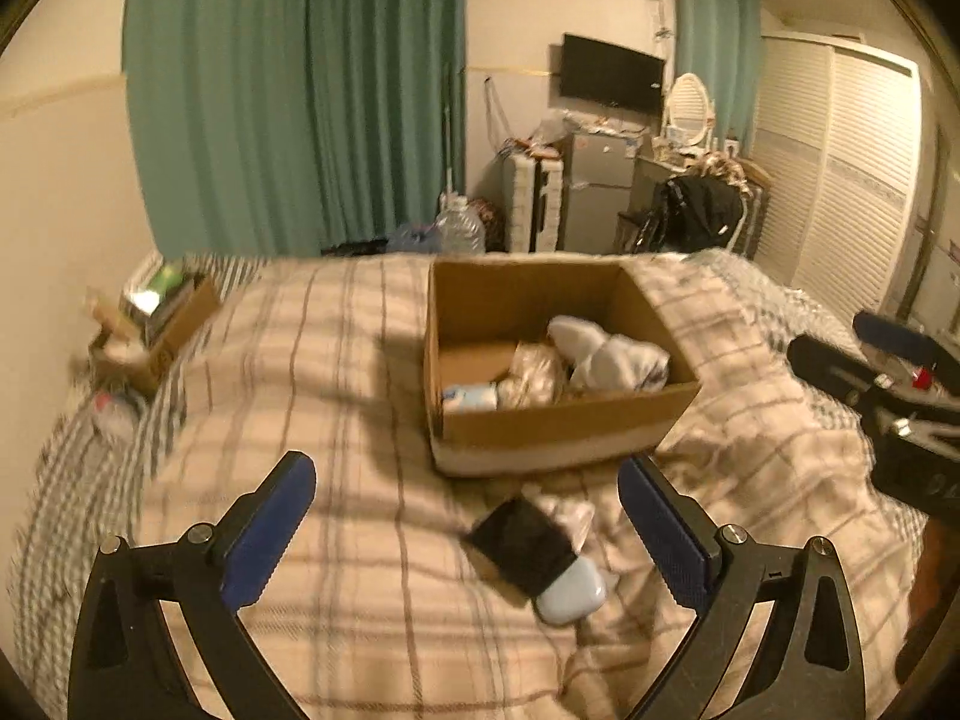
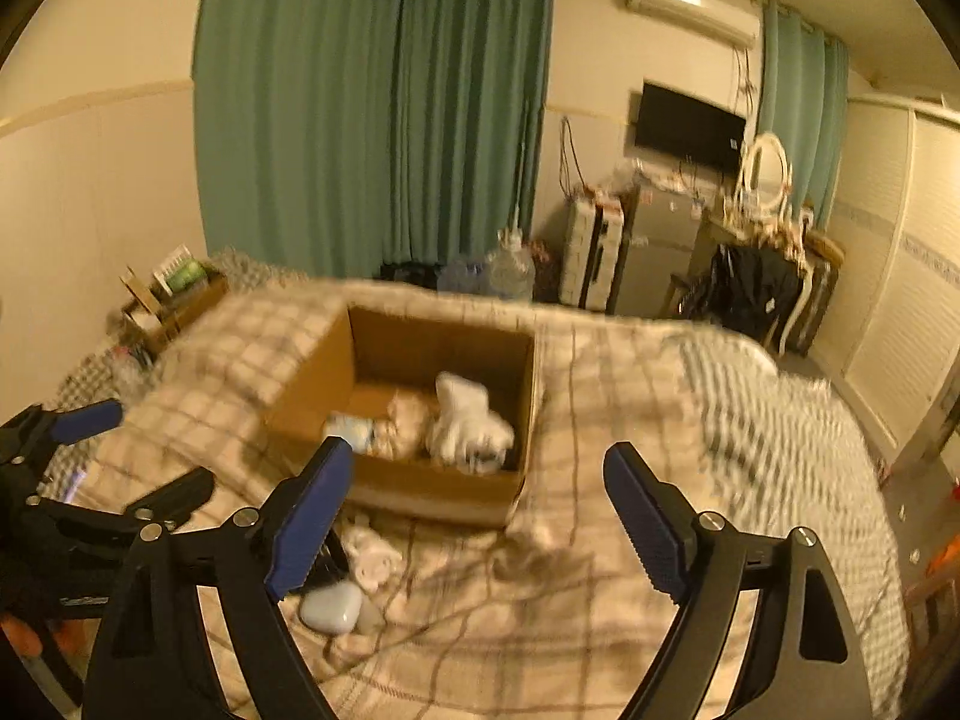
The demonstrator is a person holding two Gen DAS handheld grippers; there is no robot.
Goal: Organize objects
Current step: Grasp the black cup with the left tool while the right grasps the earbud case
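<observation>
Bed with plaid blanket (image 1: 336,372) fills the space ahead of and under both tongs. Open cardboard box (image 1: 558,420) sits on it, just ahead of the left gripper (image 1: 465,531) tips, ahead-left of the right gripper (image 2: 480,516). No readable print on the box or anything else; frames are blurred.

Box contents: white bundled cloth (image 1: 606,354) at its right side, crinkly clear bag (image 1: 531,375) in the middle, light blue-white pack (image 1: 471,399) at the left.

Loose on the blanket, between the left gripper's fingers: black pouch (image 1: 522,546), touching a pale blue case (image 1: 570,591) on its near side, small white cloth (image 1: 567,510) just beyond.

Left gripper: jaws spread wide, holding nothing, touching nothing. Right gripper: same, wide apart and empty, with the case (image 2: 331,606) beside its left finger.
</observation>
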